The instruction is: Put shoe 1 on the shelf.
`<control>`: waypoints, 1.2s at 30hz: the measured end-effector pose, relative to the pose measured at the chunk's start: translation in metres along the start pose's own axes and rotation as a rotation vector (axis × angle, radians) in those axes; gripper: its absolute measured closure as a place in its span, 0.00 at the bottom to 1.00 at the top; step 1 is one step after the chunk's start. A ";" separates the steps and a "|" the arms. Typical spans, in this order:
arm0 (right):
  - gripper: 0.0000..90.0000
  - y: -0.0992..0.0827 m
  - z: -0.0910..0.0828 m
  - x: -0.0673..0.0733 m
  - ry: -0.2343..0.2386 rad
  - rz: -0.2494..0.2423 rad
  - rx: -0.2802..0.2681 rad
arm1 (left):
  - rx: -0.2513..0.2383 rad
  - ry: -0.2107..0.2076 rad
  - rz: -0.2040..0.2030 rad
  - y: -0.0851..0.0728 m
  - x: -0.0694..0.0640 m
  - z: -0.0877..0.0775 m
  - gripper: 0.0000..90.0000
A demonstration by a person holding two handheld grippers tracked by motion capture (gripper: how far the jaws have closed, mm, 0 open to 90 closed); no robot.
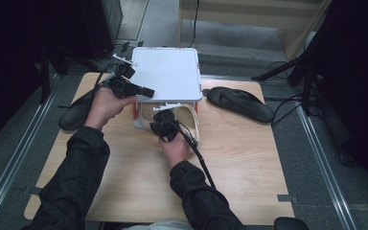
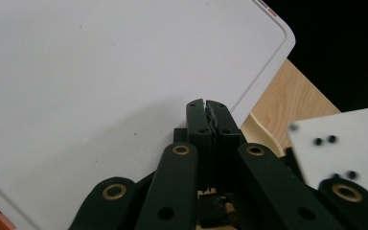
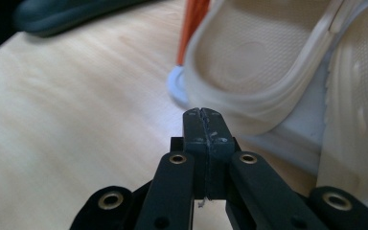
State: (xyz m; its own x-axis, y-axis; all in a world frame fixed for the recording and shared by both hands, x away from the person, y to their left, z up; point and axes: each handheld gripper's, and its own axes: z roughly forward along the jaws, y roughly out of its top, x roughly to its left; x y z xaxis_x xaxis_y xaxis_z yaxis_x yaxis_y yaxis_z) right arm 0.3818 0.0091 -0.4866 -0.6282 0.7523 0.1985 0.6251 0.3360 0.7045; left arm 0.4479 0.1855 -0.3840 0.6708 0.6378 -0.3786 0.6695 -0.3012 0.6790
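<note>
The left claw [image 1: 146,91] sat over the near left corner of the white rack [image 1: 170,72], jaws pressed flat together with nothing between them, tips just above the rack's smooth top [image 2: 100,72]. The right claw [image 1: 159,116] was down at the rack's open front, jaws likewise shut tight and empty, nose almost at the rim of a beige sandal [image 3: 263,62] tucked on the low shelf; whether it touched the rim I could not tell. Just left of that claw's tips rose an orange post [image 3: 194,21] of the rack on its white foot. All of it rested on a pale wood table [image 1: 124,163], grain running across, bare in front of the person's dark sleeves. A black sandal [image 1: 242,103] lay right of the rack, well apart from the right claw, and another black sandal [image 1: 74,115] lay just left of the left hand [image 1: 106,106], partly over the table's edge. Beyond the table, grey floor with metal rails [image 1: 17,153] down each side, dark stands [image 1: 292,64] to the right, and a light wooden frame [image 1: 249,12] at the back.
</note>
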 end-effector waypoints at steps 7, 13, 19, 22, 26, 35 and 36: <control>1.00 -0.015 -0.044 -0.005 0.078 -0.025 -0.018 | -0.001 0.002 -0.008 0.000 0.000 0.000 0.99; 1.00 -0.042 -0.075 -0.020 0.084 0.010 -0.030 | 0.001 0.005 -0.003 0.000 -0.001 0.000 0.99; 1.00 -0.065 -0.090 -0.034 0.079 0.025 -0.021 | 0.000 0.009 -0.004 0.000 -0.001 0.000 0.99; 1.00 -0.075 -0.095 -0.037 0.061 -0.003 -0.004 | -0.001 0.007 -0.003 0.000 -0.001 0.000 0.99; 1.00 -0.086 -0.097 -0.044 0.063 0.003 0.012 | -0.004 0.002 -0.008 0.000 0.000 0.000 0.99; 1.00 -0.100 -0.105 -0.056 0.039 0.016 0.028 | -0.003 0.004 -0.007 0.000 -0.001 0.000 0.99; 1.00 -0.102 -0.106 -0.058 0.035 0.015 0.026 | -0.002 0.005 -0.009 0.000 -0.001 0.000 0.99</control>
State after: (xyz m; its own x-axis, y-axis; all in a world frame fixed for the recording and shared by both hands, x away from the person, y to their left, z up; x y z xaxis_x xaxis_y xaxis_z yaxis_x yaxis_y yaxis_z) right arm 0.3056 -0.1287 -0.4974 -0.6337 0.7377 0.2330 0.6465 0.3395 0.6832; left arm 0.4468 0.1851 -0.3837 0.6630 0.6441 -0.3815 0.6748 -0.2936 0.6770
